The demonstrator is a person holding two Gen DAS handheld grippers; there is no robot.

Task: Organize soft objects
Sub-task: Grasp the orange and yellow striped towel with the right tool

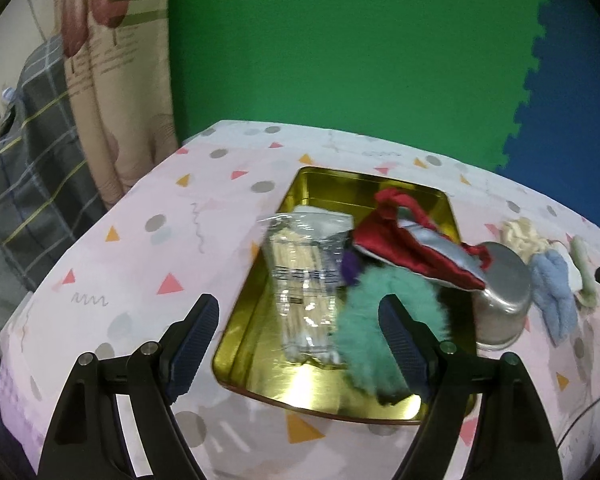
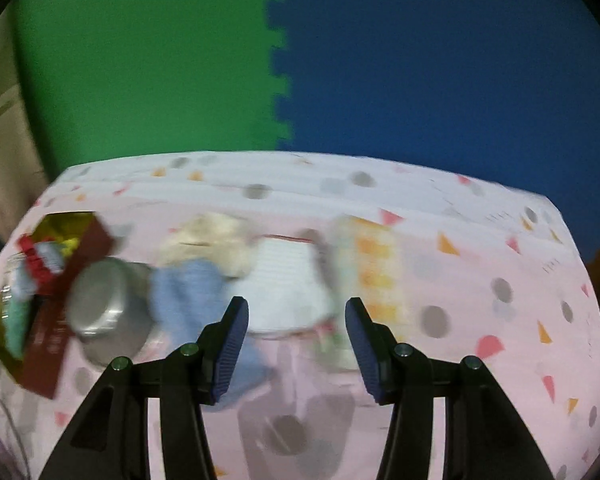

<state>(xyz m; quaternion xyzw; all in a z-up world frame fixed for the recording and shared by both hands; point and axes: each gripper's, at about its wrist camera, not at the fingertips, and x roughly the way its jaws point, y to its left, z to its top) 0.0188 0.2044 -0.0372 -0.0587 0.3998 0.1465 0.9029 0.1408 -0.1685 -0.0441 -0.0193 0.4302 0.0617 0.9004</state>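
Note:
In the left wrist view a gold tin tray (image 1: 304, 178) lies on the pink tablecloth. It holds a clear packet of wooden sticks (image 1: 300, 268), a teal fluffy piece (image 1: 356, 332) and a red and silver cloth pouch (image 1: 396, 240). My left gripper (image 1: 300, 314) hovers open over the tin's near end, nothing between its fingers. The right wrist view is blurred. There my right gripper (image 2: 297, 310) stands open above a white cloth (image 2: 284, 284), with a blue fluffy piece (image 2: 184, 292) and a cream fluffy piece (image 2: 208, 240) to its left. Nothing is gripped.
A metal pot (image 1: 504, 292) lies against the tin's right side, also seen as the metal pot (image 2: 104, 308). A yellow patterned item (image 2: 374, 268) lies right of the white cloth. A pale green item (image 1: 584, 272) sits at the table's right. Green and blue foam mats stand behind.

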